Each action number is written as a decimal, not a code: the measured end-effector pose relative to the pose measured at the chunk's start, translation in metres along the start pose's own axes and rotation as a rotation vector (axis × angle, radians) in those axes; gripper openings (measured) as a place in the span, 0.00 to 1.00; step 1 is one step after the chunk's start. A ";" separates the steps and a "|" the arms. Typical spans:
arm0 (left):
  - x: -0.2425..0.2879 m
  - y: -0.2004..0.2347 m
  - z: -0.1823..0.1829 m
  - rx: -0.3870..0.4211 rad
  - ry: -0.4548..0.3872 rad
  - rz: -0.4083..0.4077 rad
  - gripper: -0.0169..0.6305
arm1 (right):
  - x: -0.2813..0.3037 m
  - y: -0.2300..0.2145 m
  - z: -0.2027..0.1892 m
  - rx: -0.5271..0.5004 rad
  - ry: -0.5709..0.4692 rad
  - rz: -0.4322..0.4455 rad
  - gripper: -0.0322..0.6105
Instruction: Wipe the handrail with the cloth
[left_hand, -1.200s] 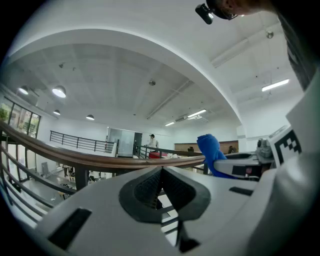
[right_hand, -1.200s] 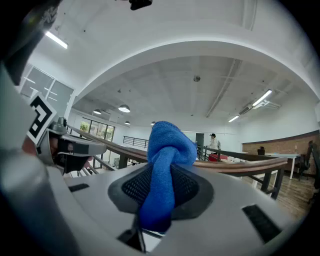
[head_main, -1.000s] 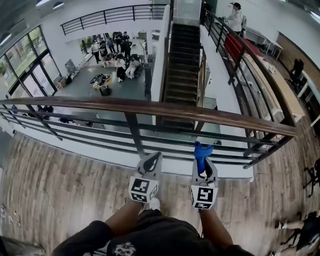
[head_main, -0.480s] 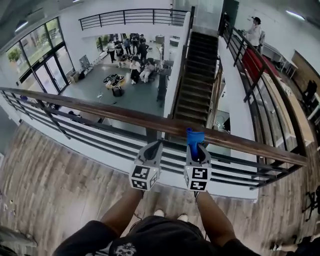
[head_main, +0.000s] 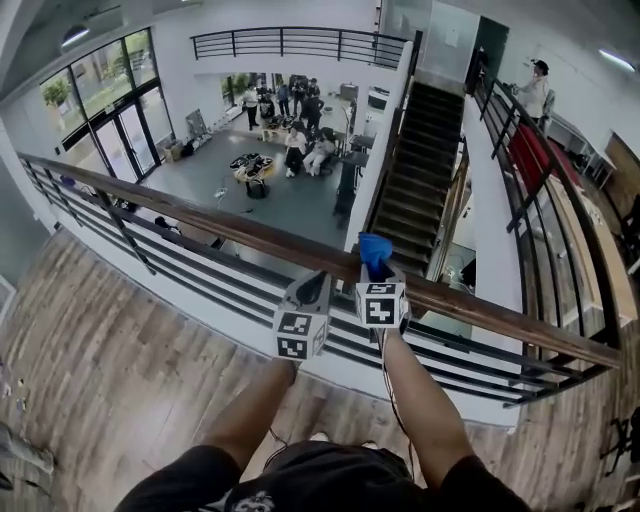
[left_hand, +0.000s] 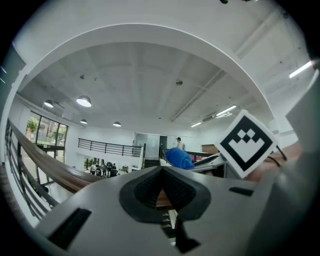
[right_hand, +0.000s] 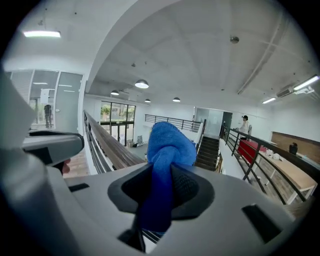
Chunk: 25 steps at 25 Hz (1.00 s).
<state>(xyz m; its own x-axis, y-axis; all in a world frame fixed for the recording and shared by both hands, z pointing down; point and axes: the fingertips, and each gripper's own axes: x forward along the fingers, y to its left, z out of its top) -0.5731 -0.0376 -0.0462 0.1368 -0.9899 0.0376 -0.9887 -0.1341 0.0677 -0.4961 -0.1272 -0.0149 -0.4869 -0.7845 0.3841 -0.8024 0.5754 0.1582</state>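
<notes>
A brown wooden handrail (head_main: 240, 234) on dark metal bars runs across the head view from upper left to lower right. My right gripper (head_main: 376, 268) is shut on a bunched blue cloth (head_main: 374, 249), held over the rail's top; the cloth (right_hand: 167, 150) fills the jaws in the right gripper view, with the handrail (right_hand: 107, 145) running off to the left. My left gripper (head_main: 312, 290) hovers just left of it, at the near side of the rail, jaws shut and empty. In the left gripper view the cloth (left_hand: 179, 157) shows to the right above the handrail (left_hand: 50, 167).
Beyond the rail is a drop to a lower hall with several people (head_main: 300, 140) and a staircase (head_main: 420, 170). A person (head_main: 535, 90) stands on the right-hand walkway by another railing. Wooden floor (head_main: 110, 370) lies under my feet.
Both grippers have risen from below the rail up to its top, the right one carrying the cloth onto the rail. The head view has shifted right along the railing.
</notes>
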 end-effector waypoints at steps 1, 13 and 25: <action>0.001 0.007 -0.002 0.005 0.011 0.020 0.03 | 0.006 0.007 0.002 -0.001 0.017 0.015 0.21; 0.005 0.020 -0.011 0.048 0.072 0.082 0.03 | 0.033 0.017 -0.013 -0.026 0.167 0.039 0.21; 0.026 -0.051 -0.003 0.038 0.068 -0.027 0.03 | 0.003 -0.056 -0.042 0.047 0.176 -0.021 0.21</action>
<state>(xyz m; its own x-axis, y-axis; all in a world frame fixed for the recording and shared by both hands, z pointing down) -0.5184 -0.0567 -0.0455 0.1664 -0.9806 0.1036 -0.9860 -0.1639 0.0323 -0.4381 -0.1520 0.0155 -0.4049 -0.7416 0.5348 -0.8292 0.5444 0.1271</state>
